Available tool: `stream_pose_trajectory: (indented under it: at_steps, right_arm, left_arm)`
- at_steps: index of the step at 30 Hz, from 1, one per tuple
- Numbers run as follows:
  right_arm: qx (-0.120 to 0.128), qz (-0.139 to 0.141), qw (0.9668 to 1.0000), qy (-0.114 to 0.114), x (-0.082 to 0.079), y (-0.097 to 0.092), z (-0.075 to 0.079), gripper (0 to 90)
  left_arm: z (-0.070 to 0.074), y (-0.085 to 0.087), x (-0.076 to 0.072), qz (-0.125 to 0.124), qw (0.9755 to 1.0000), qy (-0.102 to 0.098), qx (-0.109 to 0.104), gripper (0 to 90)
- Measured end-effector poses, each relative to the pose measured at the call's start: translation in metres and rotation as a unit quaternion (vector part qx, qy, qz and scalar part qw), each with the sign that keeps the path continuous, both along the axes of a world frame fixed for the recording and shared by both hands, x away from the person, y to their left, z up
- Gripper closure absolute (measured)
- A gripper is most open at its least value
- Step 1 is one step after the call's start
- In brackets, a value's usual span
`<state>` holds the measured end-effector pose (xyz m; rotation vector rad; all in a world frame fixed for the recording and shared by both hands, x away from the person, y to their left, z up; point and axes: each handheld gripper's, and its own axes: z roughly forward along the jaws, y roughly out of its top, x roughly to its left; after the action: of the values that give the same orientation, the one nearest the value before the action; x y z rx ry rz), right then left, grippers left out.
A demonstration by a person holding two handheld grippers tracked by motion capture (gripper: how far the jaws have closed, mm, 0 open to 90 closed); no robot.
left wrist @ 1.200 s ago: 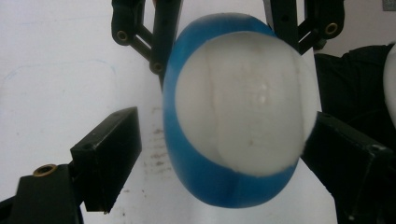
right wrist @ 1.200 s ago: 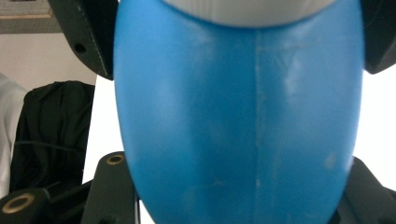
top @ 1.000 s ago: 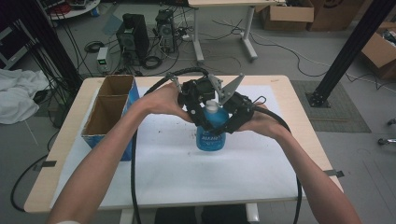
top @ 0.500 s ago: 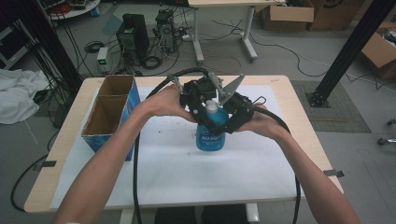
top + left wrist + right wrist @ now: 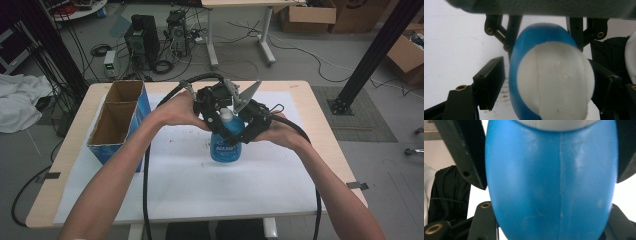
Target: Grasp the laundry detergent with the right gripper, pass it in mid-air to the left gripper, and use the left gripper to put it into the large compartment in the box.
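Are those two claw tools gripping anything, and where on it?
Both meet at the blue bottle standing on the table. The right gripper clamps its upper body; the left gripper straddles its white cap, contact unclear.

bottle (image 5: 226,142): blue body, white cap, white lettering on label | grippers' jaws: black | box (image 5: 120,120): blue outside, brown cardboard inside | table (image 5: 320,112): light wood, white sheet (image 5: 200,185) on top

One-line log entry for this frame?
scene: blue bottle upright on white sheet | left gripper: jaws around white cap | right gripper: jaws on bottle body | cardboard box at table left
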<state>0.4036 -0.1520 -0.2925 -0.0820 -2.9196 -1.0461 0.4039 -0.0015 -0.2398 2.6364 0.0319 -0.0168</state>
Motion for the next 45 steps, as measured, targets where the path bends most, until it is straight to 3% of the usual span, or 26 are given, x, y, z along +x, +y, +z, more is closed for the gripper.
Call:
stream_pose_trajectory:
  at_steps: [7,22,27,34,45]
  right_arm:
    - [-0.002,-0.001,1.0,0.0,-0.0008,0.0003,-0.0004,44.7]
    - [0.001,-0.003,1.0,-0.002,-0.0014,0.0004,-0.0001,44.7]
    - [0.0,-0.004,1.0,-0.005,-0.0023,0.0003,-0.0003,44.7]
    - [0.001,0.002,1.0,-0.004,-0.0034,0.0021,-0.0009,44.7]
    - [0.009,0.003,0.9999,-0.009,-0.0046,0.0013,-0.0029,44.1]
  left_arm:
    - [0.0027,0.0012,-0.0003,0.0,1.0,-0.001,-0.009,31.3]
    - [0.0023,0.0006,-0.0019,-0.006,1.0,0.0,-0.004,37.5]
    - [0.003,0.0,-0.0037,-0.006,1.0,-0.006,0.002,37.9]
    - [0.0035,0.0001,-0.0053,0.001,0.9999,0.002,0.012,38.3]
    - [0.0038,-0.002,-0.0091,0.003,0.9998,-0.011,0.016,38.6]
